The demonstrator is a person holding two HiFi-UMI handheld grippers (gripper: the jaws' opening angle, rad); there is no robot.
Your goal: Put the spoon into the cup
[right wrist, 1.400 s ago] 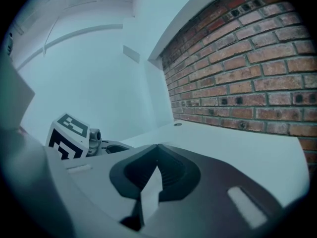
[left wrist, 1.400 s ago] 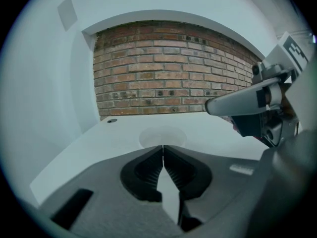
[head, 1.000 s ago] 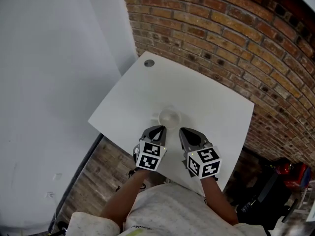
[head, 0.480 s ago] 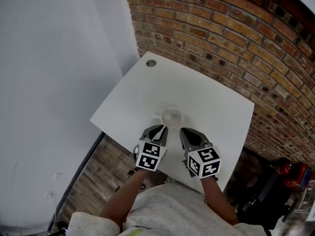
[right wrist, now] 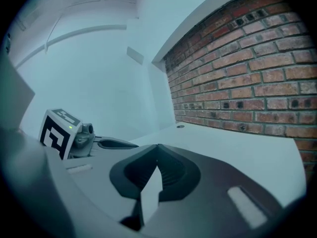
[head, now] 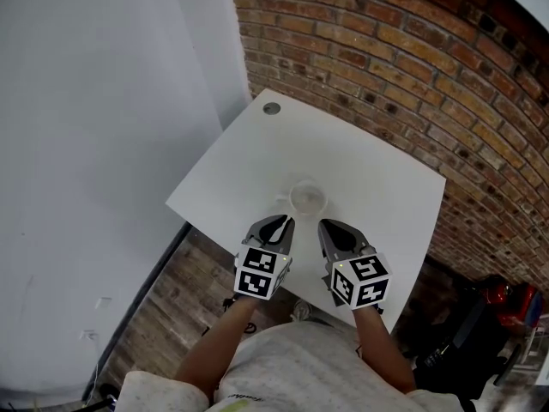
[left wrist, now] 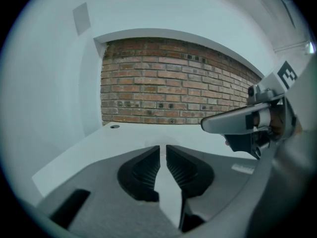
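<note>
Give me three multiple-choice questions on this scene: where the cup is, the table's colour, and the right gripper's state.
1. Where is the cup?
A) on the table, ahead of the right gripper
B) on the floor
C) at the table's far corner
2. The table's colour?
A) black
B) white
C) green
3. The right gripper's fingers are:
A) wide apart
B) clamped on a spoon
C) together, empty
1 A: the head view shows it there. 2 B: its top is plain white. 3 C: the right gripper view shows tips meeting, nothing between.
</note>
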